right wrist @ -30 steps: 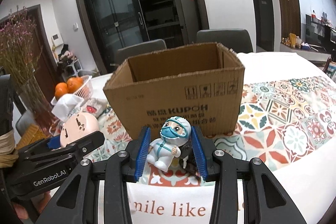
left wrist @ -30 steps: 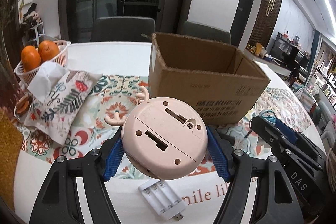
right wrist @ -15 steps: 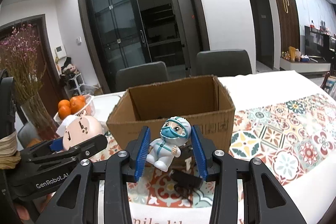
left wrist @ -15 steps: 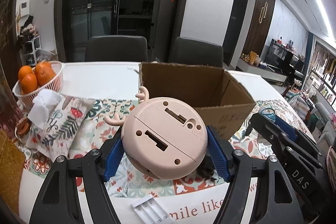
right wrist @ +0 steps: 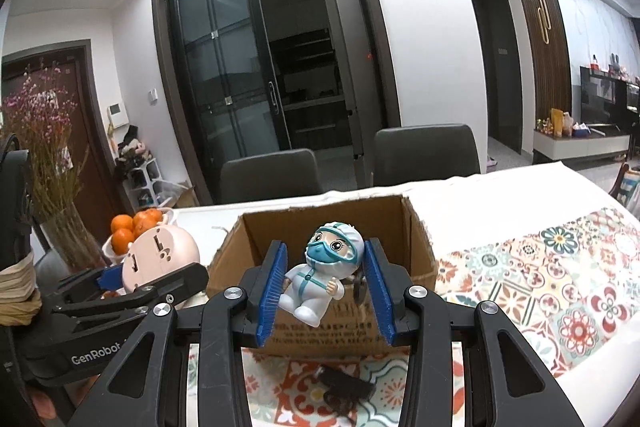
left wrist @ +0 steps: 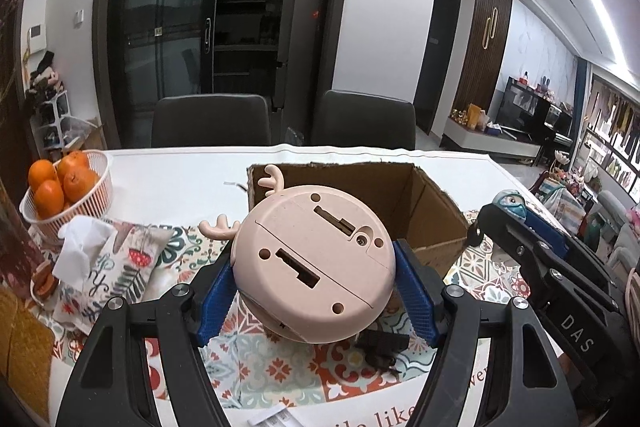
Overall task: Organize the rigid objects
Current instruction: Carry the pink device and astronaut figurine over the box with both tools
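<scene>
My left gripper point(left wrist: 316, 275) is shut on a round pink deer-antlered toy point(left wrist: 316, 261), its flat underside facing the camera, held above the table in front of the open cardboard box point(left wrist: 436, 211). My right gripper point(right wrist: 326, 277) is shut on a small masked figurine in a white suit point(right wrist: 316, 283), held up level with the box point(right wrist: 416, 247) rim. In the right wrist view, the left gripper point(right wrist: 120, 291) with the pink toy point(right wrist: 158, 253) shows at left. The figurine's head point(left wrist: 510, 201) peeks over the right gripper in the left wrist view.
A black adapter point(left wrist: 382, 347) and a white battery holder point(left wrist: 272, 417) lie on the patterned cloth in front of the box. A basket of oranges point(left wrist: 64, 187) and a tissue pouch point(left wrist: 108, 263) sit at left. A vase of dried flowers point(right wrist: 44, 155) stands far left. Two chairs point(left wrist: 212, 119) stand behind the table.
Both grippers have risen with their toys, so the box now appears lower and its inside shows. The battery holder has slid toward the bottom edge of the left wrist view.
</scene>
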### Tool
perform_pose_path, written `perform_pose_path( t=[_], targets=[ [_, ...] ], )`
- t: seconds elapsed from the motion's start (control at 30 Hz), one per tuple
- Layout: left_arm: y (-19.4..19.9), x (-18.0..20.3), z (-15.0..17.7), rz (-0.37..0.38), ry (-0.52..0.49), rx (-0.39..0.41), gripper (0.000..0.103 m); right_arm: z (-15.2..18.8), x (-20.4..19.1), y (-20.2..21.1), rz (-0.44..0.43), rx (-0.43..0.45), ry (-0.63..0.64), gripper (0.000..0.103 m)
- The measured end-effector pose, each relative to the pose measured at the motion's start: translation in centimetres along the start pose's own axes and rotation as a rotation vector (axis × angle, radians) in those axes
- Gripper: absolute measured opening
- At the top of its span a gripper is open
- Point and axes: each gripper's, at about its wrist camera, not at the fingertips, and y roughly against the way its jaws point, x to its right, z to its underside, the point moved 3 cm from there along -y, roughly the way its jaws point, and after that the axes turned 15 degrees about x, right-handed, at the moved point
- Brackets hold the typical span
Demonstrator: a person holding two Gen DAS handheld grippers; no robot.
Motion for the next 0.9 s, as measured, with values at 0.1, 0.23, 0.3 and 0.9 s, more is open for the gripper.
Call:
perform_pose_path(
  t=[0.1, 0.23, 0.3, 0.9],
  targets=[
    [-0.5, 0.2, -0.6, 0.000, -0.004, 0.003, 0.073, -0.5, 0.1, -0.3, 0.000, 0.011, 0.007, 0.041],
    [-1.2, 0.4, -1.4, 0.001, -0.009, 0.008, 0.073, -0.9, 0.3, -0.8, -0.004, 0.018, 0.018, 0.041],
    [-1.6, 0.4, -1.8, -0.001, -0.013, 0.007, 0.073, -1.3, 0.3, -1.2, -0.005, 0.022, 0.024, 0.041],
    [-7.0, -0.1, -2.9, -0.006, -0.012, -0.053, 0.073, -2.6, 0.9, -5.3, 0.005, 0.012, 0.062, 0.041]
  ],
)
